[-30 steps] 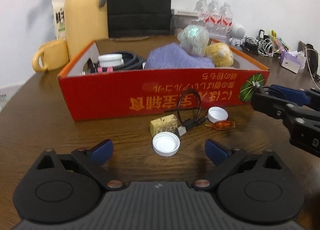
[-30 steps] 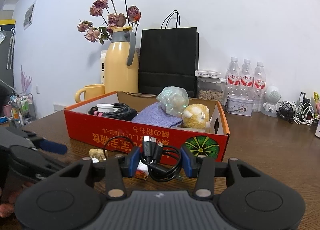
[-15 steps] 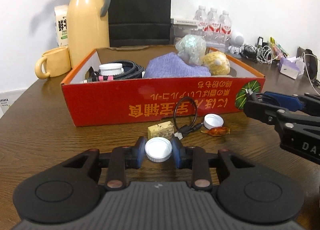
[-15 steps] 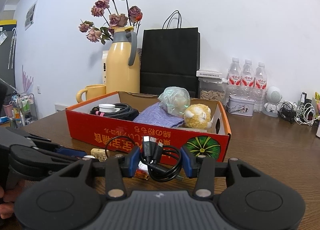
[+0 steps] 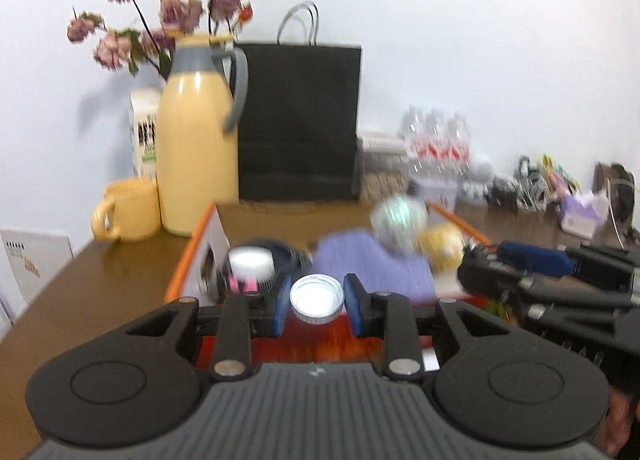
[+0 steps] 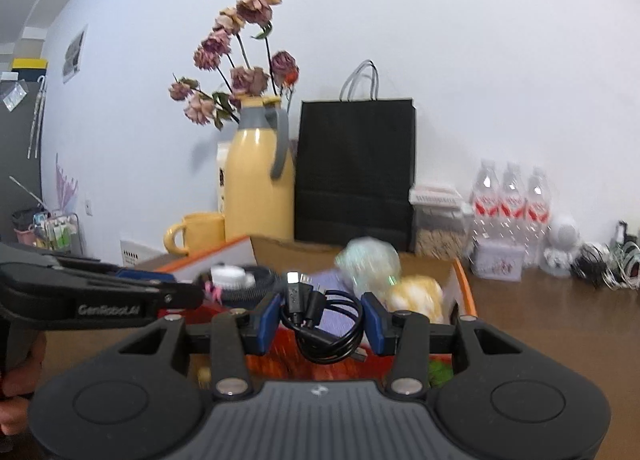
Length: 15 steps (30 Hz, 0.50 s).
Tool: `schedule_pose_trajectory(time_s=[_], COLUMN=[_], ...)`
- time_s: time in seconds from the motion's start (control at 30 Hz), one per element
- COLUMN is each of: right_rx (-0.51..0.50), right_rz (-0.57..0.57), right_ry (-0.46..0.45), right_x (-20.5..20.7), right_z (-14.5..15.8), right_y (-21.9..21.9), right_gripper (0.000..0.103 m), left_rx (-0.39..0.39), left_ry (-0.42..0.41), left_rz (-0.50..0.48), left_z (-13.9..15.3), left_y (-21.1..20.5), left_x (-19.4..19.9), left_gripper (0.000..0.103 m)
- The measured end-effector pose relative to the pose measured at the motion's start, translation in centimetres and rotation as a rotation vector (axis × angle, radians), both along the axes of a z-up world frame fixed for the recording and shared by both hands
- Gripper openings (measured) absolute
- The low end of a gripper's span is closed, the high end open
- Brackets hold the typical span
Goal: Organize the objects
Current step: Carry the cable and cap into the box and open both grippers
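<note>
My left gripper (image 5: pixel 316 306) is shut on a white bottle cap (image 5: pixel 317 299) and holds it up over the front wall of the red cardboard box (image 5: pixel 188 260). My right gripper (image 6: pixel 320 320) is shut on a coiled black USB cable (image 6: pixel 324 324), also raised at the box's front edge (image 6: pixel 464 288). The box holds a purple cloth (image 5: pixel 372 264), a yellow plush toy (image 5: pixel 442 246), a clear wrapped ball (image 5: pixel 398 215), a white jar (image 5: pixel 250 262) and a black hose. The right gripper shows at the right of the left wrist view (image 5: pixel 520 280).
Behind the box stand a yellow thermos jug (image 5: pixel 196 155) with dried roses, a yellow mug (image 5: pixel 128 209), a black paper bag (image 5: pixel 298 119), several water bottles (image 6: pixel 512 199) and tangled cables (image 6: pixel 604 264) on the brown wooden table (image 6: pixel 552 324).
Both grippers have risen from the tabletop to box height. My left gripper closed on the white cap and lifted it. The right still holds the cable.
</note>
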State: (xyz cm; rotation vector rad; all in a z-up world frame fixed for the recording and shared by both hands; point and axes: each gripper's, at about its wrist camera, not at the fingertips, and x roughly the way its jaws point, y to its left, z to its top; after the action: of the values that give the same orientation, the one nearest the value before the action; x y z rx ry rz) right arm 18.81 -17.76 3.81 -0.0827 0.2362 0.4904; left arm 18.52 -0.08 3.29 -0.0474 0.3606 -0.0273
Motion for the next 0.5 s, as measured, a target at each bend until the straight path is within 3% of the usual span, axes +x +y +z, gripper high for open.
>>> schedule_pose_trajectory(time_s=[0.27,0.5], right_rx=[-0.01,-0.001], right_rz=[-0.002,-0.03], right_ry=[-0.005,0.021], right_x=[4.8,8.3], right_z=[1.3,-0.5], right_y=[4.1,5.3], right_gripper=[0.043,0.043], left_rx=[-0.027,-0.058], left_ry=[-0.056,-0.013], left_rz=[0.064,0.09], left_z=[2.6,0.1], left_y=[1.5,2.3], left_x=[5.2,8.4], left_gripper=[0.03,0.03])
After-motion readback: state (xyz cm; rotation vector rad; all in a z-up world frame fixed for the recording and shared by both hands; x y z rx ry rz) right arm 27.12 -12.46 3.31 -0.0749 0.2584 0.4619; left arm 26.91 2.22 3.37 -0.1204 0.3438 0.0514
